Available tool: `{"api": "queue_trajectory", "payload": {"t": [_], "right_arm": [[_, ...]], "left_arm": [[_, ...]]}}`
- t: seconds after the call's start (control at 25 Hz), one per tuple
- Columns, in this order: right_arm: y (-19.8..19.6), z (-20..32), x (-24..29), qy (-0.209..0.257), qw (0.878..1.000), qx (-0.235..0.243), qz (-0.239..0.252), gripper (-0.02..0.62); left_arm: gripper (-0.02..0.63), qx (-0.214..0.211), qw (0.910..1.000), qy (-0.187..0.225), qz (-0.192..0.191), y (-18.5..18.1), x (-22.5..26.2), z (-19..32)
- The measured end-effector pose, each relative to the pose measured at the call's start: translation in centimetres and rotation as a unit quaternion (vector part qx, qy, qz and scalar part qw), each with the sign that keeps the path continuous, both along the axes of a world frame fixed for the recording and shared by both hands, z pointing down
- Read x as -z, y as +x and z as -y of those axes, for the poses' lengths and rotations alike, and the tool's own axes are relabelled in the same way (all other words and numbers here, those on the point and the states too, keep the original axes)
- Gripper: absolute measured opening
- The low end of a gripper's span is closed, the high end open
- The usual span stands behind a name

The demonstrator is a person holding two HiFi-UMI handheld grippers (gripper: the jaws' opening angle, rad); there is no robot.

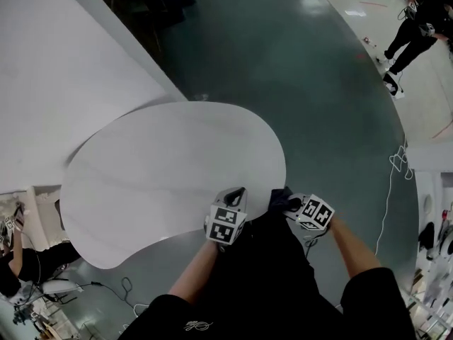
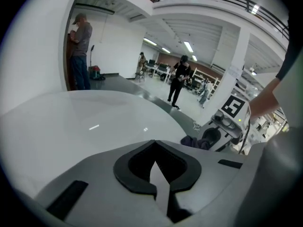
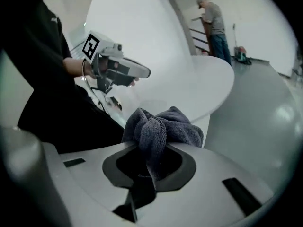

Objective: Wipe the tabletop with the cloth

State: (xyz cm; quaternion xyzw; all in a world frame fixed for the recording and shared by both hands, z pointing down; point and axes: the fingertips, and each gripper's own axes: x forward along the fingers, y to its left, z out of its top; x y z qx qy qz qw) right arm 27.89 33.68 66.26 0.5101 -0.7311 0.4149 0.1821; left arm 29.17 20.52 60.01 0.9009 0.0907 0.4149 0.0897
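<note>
Left tongs (image 2: pixel 154 144) clenched on nothing, right tongs (image 3: pixel 151 161) clamped on a bunched grey cloth (image 3: pixel 163 126), both poised at the near rim of a white bench (image 1: pixel 163 168). The cloth sits at the bench's near right edge, and no view settles whether it touches the top. The left tongs hover over the same rim, just beside the right.

By the look of it the wiping has barely started. The cloth is in hand, but the whole bench top lies ahead of it and shows no streak or damp trail. No dirt or spill can be made out on the glossy surface either. From the head view the cloth is mostly hidden behind the right tongs, and the person's dark clothing hides the bench's nearest edge.
</note>
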Motion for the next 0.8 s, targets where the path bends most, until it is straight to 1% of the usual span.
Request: {"api": "queue_trajectory", "payload": {"t": [0.08,0.2,0.32,0.44,0.6,0.72,0.8], "right_arm": [[-0.1,0.0,0.1,0.002,0.998,-0.056,0.043,0.044],[0.0,0.1,0.3,-0.007,0.990,-0.111,0.088,0.044],[1.2,-0.4,0.5,-0.022,0.979,-0.162,0.121,0.044],[2.9,-1.3,0.7,-0.037,0.968,-0.206,0.141,0.044],[5.1,-1.8,0.6,-0.069,0.958,-0.240,0.137,0.044],[6.5,-1.7,0.6,-0.096,0.956,-0.252,0.116,0.044],[7.7,-1.5,0.8,-0.104,0.955,-0.260,0.096,0.044]], "left_arm": [[0.008,-0.005,1.0000,0.002,0.003,0.8,0.2,0.0],[0.008,-0.016,0.9998,0.005,0.009,1.8,0.3,-0.4],[0.008,-0.022,0.9996,0.007,0.015,3.0,0.3,-1.2],[0.008,-0.026,0.9994,0.012,0.018,4.1,0.2,-2.6],[0.008,-0.027,0.9992,0.017,0.025,5.4,-0.1,-3.7],[0.008,-0.017,0.9992,0.016,0.034,5.8,-0.5,-3.8],[0.008,-0.007,0.9989,0.018,0.042,6.2,-0.8,-3.9]]}}
